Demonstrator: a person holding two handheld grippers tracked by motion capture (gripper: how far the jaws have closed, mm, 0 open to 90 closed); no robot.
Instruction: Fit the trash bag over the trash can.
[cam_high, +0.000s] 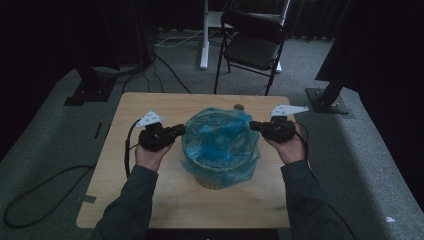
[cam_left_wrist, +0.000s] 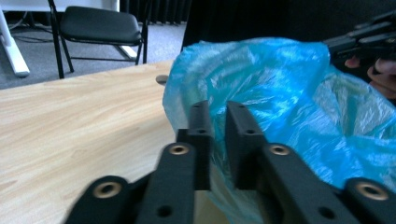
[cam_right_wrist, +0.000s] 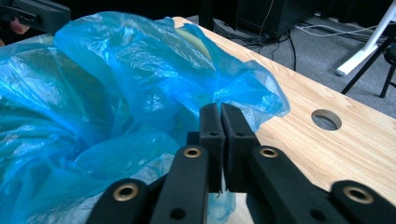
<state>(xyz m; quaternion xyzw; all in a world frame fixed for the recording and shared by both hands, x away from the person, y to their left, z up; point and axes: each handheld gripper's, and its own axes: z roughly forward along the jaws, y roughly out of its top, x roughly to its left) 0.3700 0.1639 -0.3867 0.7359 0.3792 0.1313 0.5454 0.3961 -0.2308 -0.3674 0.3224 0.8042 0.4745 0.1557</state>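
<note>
A thin blue plastic bag (cam_high: 220, 135) lines a round tan bin (cam_high: 212, 181) at the middle of the wooden table (cam_high: 150, 200). Its rim stands loose and crumpled above the bin. My left gripper (cam_high: 181, 129) meets the bag's left rim. In the left gripper view the jaws (cam_left_wrist: 219, 109) stand a narrow gap apart with blue film (cam_left_wrist: 280, 84) running between them. On the bag's right rim, my right gripper (cam_high: 252, 125) has its jaws (cam_right_wrist: 220, 108) pressed together on a fold of the bag (cam_right_wrist: 116, 70).
A round hole (cam_high: 239, 106) is cut in the table just behind the bin, near the far edge. A black folding chair (cam_high: 252, 45) and a white stand leg (cam_high: 204, 35) are on the carpet beyond. Cables trail over the floor at left.
</note>
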